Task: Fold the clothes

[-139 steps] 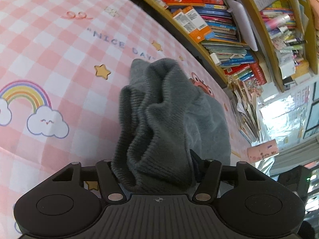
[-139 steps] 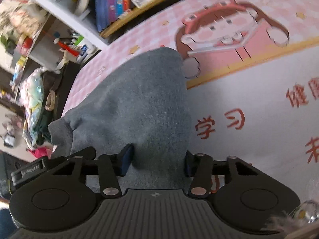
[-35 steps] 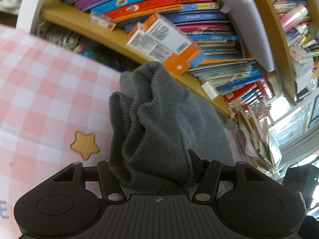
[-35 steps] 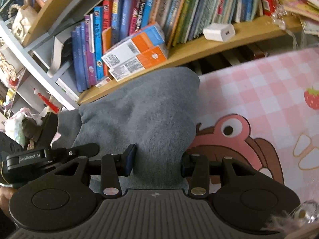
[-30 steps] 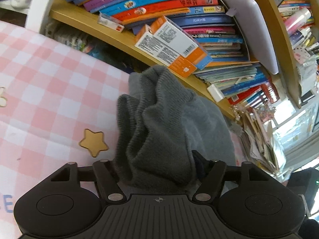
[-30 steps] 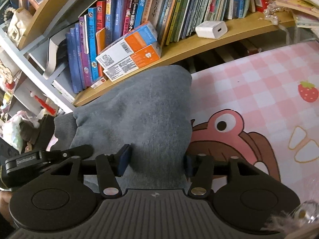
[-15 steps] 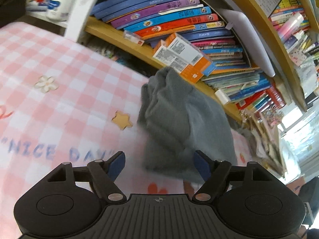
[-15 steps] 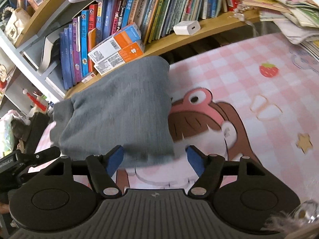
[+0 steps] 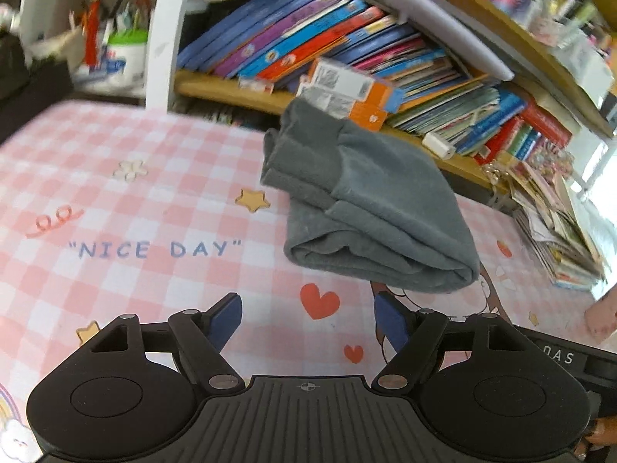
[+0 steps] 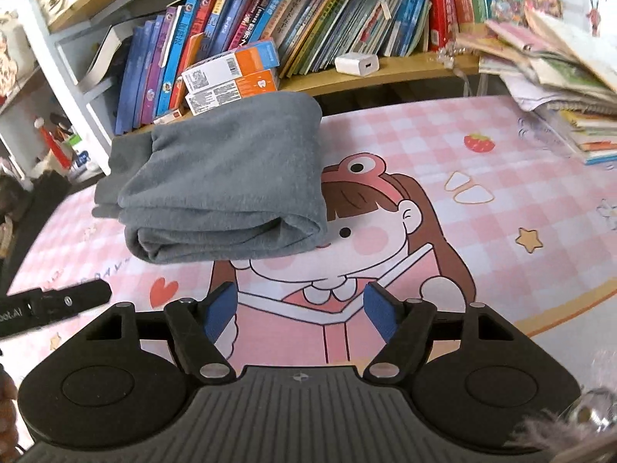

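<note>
A grey garment (image 9: 370, 208) lies folded into a thick bundle on the pink checked mat (image 9: 115, 208), close to the bookshelf. It also shows in the right wrist view (image 10: 223, 189). My left gripper (image 9: 308, 318) is open and empty, pulled back a short way in front of the bundle. My right gripper (image 10: 300, 310) is open and empty too, above the cartoon girl print (image 10: 370, 239) and apart from the bundle. The left gripper's body shows at the left edge of the right wrist view (image 10: 58, 305).
A wooden bookshelf (image 10: 385, 69) packed with books runs right behind the garment, with orange boxes (image 10: 231, 77) and a white charger (image 10: 356, 63) on its ledge. A pile of papers (image 10: 559, 88) lies at the right. A white shelf post (image 9: 166, 34) stands at the far left.
Both grippers carried the grey garment toward the shelf, then opened and let it go. They have drawn back, and the garment now rests folded on the mat.
</note>
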`<move>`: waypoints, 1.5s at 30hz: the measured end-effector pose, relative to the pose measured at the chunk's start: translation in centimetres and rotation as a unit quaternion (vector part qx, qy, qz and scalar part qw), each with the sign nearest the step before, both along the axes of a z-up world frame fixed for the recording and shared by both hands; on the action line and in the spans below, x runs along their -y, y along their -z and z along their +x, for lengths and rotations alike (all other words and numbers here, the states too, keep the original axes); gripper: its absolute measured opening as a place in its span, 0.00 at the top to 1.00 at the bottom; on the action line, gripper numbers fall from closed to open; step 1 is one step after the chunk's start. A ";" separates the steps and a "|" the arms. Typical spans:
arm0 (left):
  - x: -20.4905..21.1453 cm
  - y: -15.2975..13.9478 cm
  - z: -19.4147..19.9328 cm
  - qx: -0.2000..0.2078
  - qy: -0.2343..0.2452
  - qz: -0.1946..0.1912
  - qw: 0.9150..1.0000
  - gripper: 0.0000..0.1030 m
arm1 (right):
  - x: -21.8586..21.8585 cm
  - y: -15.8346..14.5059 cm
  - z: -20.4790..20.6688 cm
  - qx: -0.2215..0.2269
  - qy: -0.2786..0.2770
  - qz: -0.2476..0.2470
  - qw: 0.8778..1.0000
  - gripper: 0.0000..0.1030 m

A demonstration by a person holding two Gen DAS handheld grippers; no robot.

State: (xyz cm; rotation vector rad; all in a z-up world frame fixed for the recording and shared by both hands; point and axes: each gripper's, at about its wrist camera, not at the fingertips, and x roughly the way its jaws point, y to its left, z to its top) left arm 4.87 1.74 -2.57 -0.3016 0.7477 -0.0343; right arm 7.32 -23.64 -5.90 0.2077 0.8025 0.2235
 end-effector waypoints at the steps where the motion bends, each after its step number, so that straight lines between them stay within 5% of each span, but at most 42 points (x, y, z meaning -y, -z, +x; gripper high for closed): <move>1: 0.1 -0.1 -0.2 0.004 0.001 0.007 1.000 0.18 | -0.2 -0.1 -0.4 0.003 0.001 -0.008 1.000 0.31; 14: 1.2 -0.4 -1.9 0.022 0.020 0.066 0.997 0.04 | -1.9 -1.3 -3.9 0.029 0.014 -0.079 0.996 0.09; 27: 0.9 -0.8 -2.8 0.020 0.011 0.097 0.995 0.00 | -3.1 -1.6 -4.4 0.048 0.012 -0.097 0.994 0.06; 45: 0.8 -0.8 -2.9 0.019 0.018 0.080 0.996 0.00 | -3.0 -1.3 -4.6 0.037 0.014 -0.100 0.994 0.05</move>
